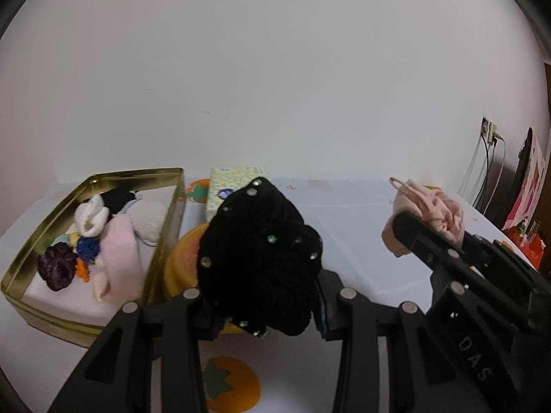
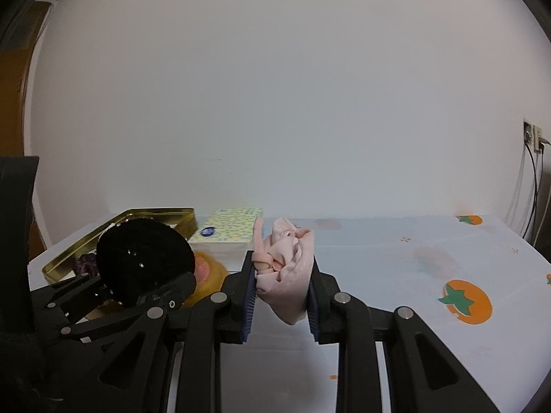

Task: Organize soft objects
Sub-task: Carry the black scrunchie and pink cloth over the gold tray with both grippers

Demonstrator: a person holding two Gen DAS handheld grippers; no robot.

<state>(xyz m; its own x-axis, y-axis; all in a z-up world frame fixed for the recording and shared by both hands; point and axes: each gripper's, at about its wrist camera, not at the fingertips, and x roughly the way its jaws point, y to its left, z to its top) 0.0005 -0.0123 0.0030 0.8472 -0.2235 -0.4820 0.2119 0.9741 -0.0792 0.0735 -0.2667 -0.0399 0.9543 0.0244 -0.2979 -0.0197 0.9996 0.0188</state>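
At lower left of the left wrist view, gold tin (image 1: 31,277) on the tablecloth (image 1: 361,241), holding white sock (image 1: 90,219), pink cloth (image 1: 118,258), dark purple scrunchie (image 1: 56,268), blue item (image 1: 87,247). Centre frame: left gripper (image 1: 265,306) clamped on black studded scrunchie (image 1: 258,258), lifted above an orange-yellow plush (image 1: 180,265). Tissue box (image 1: 227,186) behind, against wall. Right of frame: right gripper (image 2: 280,297) squeezing bunched pink fabric piece (image 2: 287,268) between its blue pads (image 2: 249,304), off the table.
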